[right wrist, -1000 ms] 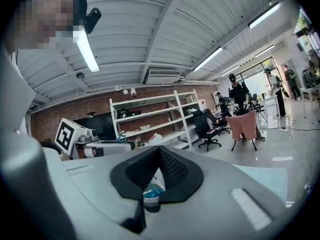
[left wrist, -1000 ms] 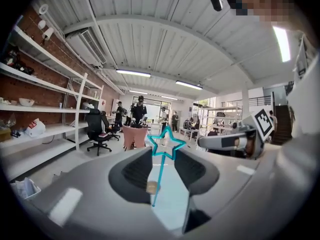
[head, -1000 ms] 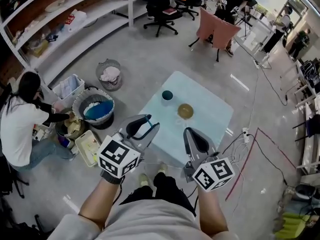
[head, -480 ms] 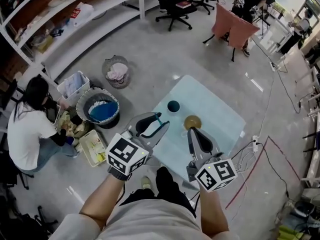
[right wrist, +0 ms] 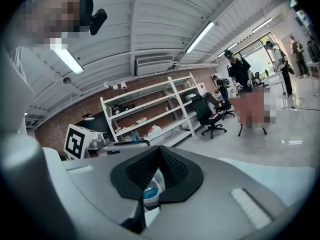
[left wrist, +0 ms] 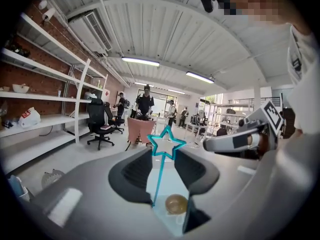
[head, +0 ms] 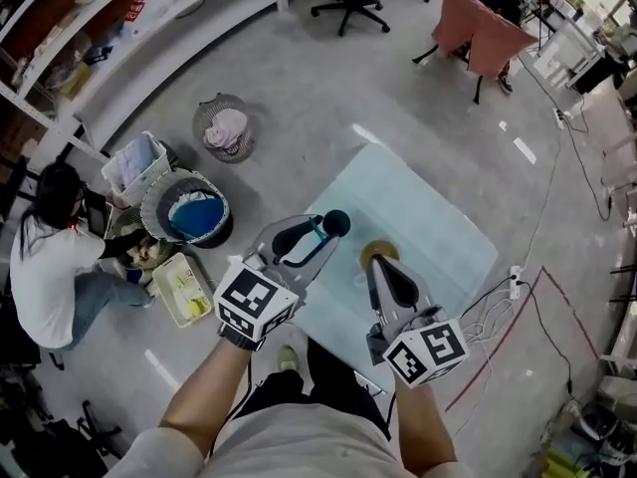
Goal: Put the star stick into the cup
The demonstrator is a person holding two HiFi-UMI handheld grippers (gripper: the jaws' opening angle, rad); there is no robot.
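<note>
My left gripper [head: 317,231] is shut on a thin teal star stick [left wrist: 166,143], which stands up between its jaws with the outlined star on top. In the head view its tip is right beside a dark teal cup [head: 337,222] on the pale blue table [head: 428,217], partly covering the cup's near side. A round brown cup [head: 378,253] sits to the right, seen below the stick as the brown cup [left wrist: 176,204]. My right gripper [head: 383,267] is shut and holds nothing, its tip just short of the brown cup.
On the floor to the left are a blue-lined tub [head: 189,212], a wire bin [head: 227,127], a white crate [head: 134,165] and a crouching person [head: 50,262]. Cables [head: 498,292] trail off the table's right side. Chairs [head: 493,38] and shelving stand beyond.
The left gripper with the star stick has moved forward until its tip reaches the dark teal cup. The right gripper has closed in on the brown cup. The view has shifted.
</note>
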